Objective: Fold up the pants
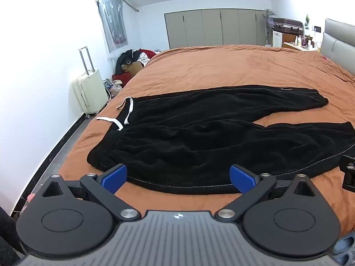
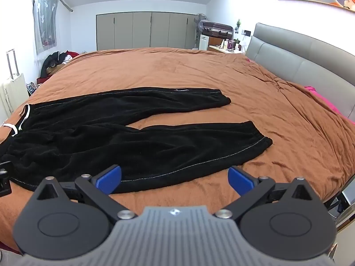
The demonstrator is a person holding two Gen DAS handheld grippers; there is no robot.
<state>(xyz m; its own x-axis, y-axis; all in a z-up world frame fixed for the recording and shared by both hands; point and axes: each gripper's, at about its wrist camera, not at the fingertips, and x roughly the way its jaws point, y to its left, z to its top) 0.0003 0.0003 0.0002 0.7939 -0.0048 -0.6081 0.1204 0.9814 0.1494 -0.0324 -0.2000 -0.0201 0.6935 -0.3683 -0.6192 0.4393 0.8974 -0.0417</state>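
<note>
Black sweatpants (image 1: 199, 137) are lying flat on the bed (image 1: 221, 66), legs spread, just ahead of both jaws. Left gripper (image 1: 178, 178) and right gripper (image 2: 174, 179) are hovering with jaws apart, gripping nothing, at the near hem.

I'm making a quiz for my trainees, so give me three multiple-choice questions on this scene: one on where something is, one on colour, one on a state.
1. Where does the drawstring lie?
A. at the pants' left end
B. at the cuffs
C. on the floor

2. What colour is the bedspread?
A. grey
B. brown
C. white

3. How are the pants lying?
A. folded in half
B. rolled up
C. flat, legs spread apart

Answers:
1 A, the white cord sits at the waistband on the left.
2 B, brown cloth covers the whole bed.
3 C, bedspread shows between the two legs; left claw and right claw are open, holding nothing.
</note>
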